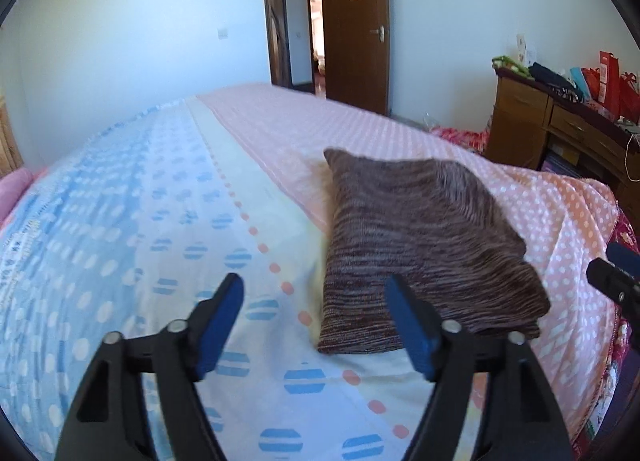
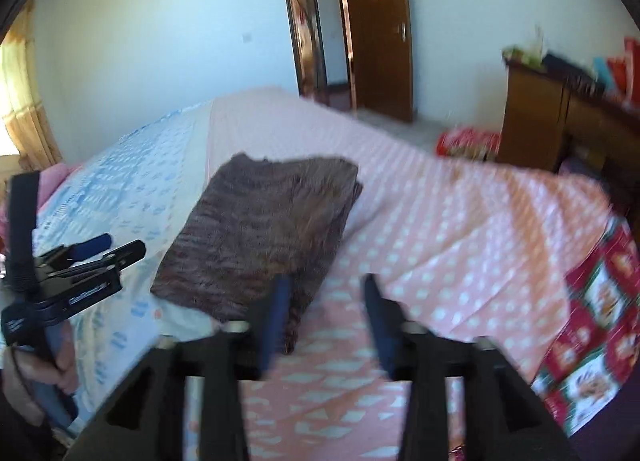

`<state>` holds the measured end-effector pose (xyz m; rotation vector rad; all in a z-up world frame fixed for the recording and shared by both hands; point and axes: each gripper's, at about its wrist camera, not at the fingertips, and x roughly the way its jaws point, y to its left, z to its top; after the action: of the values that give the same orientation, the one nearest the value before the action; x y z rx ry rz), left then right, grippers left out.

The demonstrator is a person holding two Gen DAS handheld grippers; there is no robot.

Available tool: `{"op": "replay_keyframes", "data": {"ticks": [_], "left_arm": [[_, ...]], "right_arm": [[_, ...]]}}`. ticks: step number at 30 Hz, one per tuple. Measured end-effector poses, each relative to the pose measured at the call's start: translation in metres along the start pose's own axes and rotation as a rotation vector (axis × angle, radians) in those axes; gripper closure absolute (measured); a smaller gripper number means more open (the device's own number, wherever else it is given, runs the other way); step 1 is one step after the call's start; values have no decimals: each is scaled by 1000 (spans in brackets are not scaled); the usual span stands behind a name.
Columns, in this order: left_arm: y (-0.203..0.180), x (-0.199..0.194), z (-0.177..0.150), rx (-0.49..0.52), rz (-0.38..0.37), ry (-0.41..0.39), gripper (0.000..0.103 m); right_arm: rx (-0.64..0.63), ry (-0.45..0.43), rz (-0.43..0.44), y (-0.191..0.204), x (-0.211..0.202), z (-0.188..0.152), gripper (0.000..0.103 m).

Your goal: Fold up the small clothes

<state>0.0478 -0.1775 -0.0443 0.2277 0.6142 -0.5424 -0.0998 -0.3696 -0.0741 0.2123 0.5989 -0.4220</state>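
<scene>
A brown striped knit garment [image 1: 424, 245] lies folded into a thick rectangle on the bed; it also shows in the right wrist view [image 2: 264, 229]. My left gripper [image 1: 314, 289] is open and empty, hovering just in front of the garment's near left corner. My right gripper [image 2: 326, 289] is open and empty, just in front of the garment's near right corner; this view is blurred. The left gripper also shows at the left of the right wrist view [image 2: 116, 247], and the tip of the right one at the right edge of the left wrist view [image 1: 612, 273].
The bed has a pink dotted sheet [image 1: 360, 133] and a blue-and-white dotted cover [image 1: 120, 221]. A wooden desk [image 1: 560, 125] with red bags stands at the right. An open brown door [image 1: 360, 25] is at the back. A red patterned quilt [image 2: 596, 313] hangs off the bed's right edge.
</scene>
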Motion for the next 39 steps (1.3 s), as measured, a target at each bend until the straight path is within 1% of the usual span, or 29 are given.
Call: {"op": "replay_keyframes", "data": {"ticks": [1, 3, 7, 12, 15, 19, 20, 23, 25, 28, 32, 33, 36, 39], "left_arm": [[0, -9, -1, 4, 16, -20, 13], [-2, -23, -1, 7, 29, -54, 6], [-6, -46, 1, 6, 37, -80, 0], [-13, -77, 3, 5, 36, -113, 0], [-20, -95, 5, 10, 54, -139, 0], [-27, -114, 9, 4, 97, -133, 0], [-29, -119, 10, 6, 95, -145, 0], [-37, -139, 9, 21, 102, -199, 0], [-41, -151, 10, 28, 113, -224, 0], [-44, -165, 12, 31, 112, -253, 0], [-41, -176, 16, 0, 87, -277, 0], [-40, -177, 16, -5, 92, -283, 0], [-41, -176, 16, -5, 113, -287, 0], [-41, -171, 15, -6, 116, -274, 0]], "right_arm": [[-9, -21, -5, 4, -2, 3, 27], [-18, -67, -8, 12, -11, 6, 26], [-42, -76, 3, 26, -20, 13, 26], [-67, -122, 23, 34, -52, 16, 26], [-72, -170, 33, 34, -78, 21, 26], [-94, -232, 15, 34, -114, 25, 26], [-96, -248, 14, 32, -122, 26, 26], [-85, -304, 16, 29, -149, 29, 20], [-72, -338, 20, 29, -163, 32, 19], [-63, -373, 37, 31, -177, 36, 19], [-70, -405, 50, 37, -187, 35, 19], [-75, -411, 51, 37, -188, 35, 19], [-90, -414, 48, 41, -188, 33, 18], [-87, -405, 56, 40, -184, 32, 18]]}}
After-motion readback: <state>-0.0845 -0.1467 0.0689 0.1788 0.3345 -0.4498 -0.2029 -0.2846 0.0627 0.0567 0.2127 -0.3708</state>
